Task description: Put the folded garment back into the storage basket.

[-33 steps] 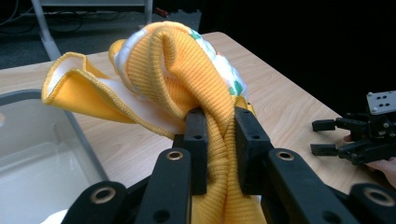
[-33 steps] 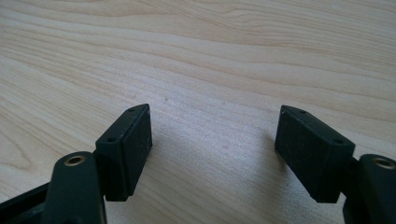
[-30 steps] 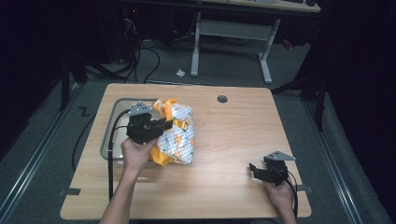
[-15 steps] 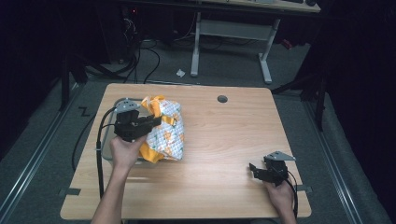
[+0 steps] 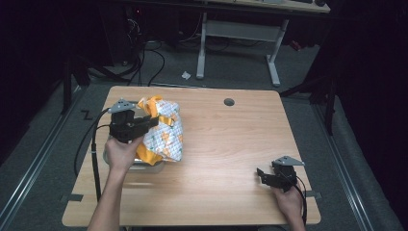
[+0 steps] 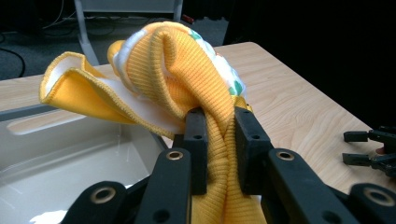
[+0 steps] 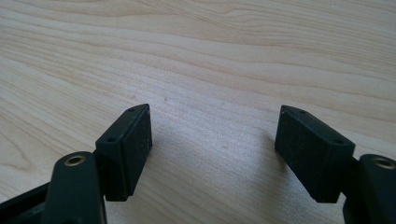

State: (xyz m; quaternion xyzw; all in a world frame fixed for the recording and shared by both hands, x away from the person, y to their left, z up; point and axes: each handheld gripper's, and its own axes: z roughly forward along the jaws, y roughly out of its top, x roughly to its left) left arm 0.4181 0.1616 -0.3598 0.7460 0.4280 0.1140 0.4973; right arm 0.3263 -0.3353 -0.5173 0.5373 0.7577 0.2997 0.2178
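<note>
While clenched on garment (image 6: 205,93) | left hand-held gripper (image 6: 219,140) over tray (image 6: 70,158) | right hand-held gripper (image 7: 215,154) released

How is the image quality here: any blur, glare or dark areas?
High view: table evenly lit, surroundings dark. Left gripper view: yellow garment sharp, glare on the tray, background black. Right gripper view: right tongs throw soft shadows on the wood.

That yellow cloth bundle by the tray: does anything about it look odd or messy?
Somewhat. The garment is bunched into a crumpled lump, not folded, and hangs partly over the tray and partly over the table. The left gripper pinches only its ribbed yellow edge. Nothing looks torn or spilled.
</note>
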